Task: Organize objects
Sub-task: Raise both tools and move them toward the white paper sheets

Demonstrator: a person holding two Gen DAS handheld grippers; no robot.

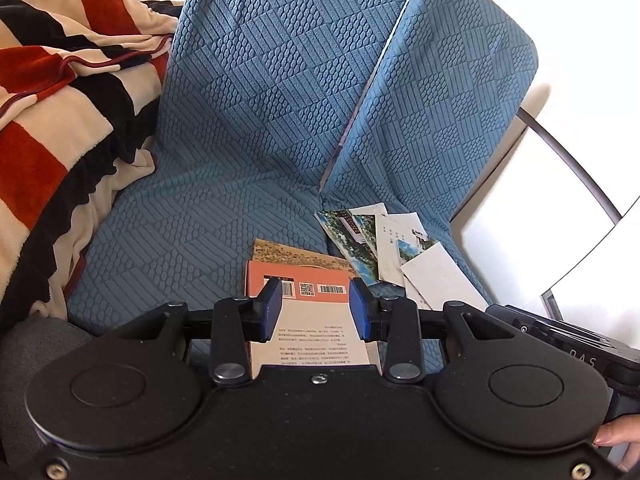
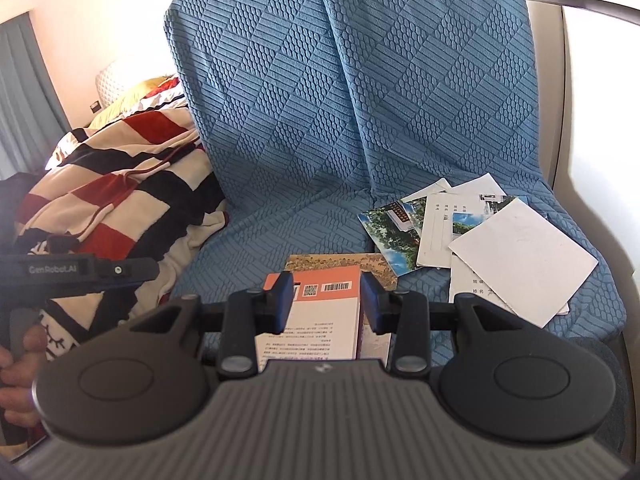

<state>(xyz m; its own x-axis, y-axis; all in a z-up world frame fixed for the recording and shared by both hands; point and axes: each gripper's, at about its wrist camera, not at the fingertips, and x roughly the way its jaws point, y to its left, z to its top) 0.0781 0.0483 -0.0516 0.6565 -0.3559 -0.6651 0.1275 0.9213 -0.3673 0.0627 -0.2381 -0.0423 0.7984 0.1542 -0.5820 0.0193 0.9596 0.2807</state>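
An orange-and-white book (image 1: 308,316) lies back cover up on the blue sofa seat (image 1: 180,232), on top of a tan illustrated book (image 1: 296,256). My left gripper (image 1: 316,308) hovers open over the orange book, its blue pads on either side. The right wrist view shows the same orange book (image 2: 320,312) and tan book (image 2: 344,262), with my right gripper (image 2: 326,306) open above them. Scattered postcards and white cards (image 1: 396,252) lie to the right of the books; they also show in the right wrist view (image 2: 480,240).
A red, black and cream striped blanket (image 1: 52,112) is heaped on the left of the seat, also in the right wrist view (image 2: 120,192). Blue back cushions (image 2: 360,80) stand behind. The sofa's white armrest (image 1: 540,220) is at right.
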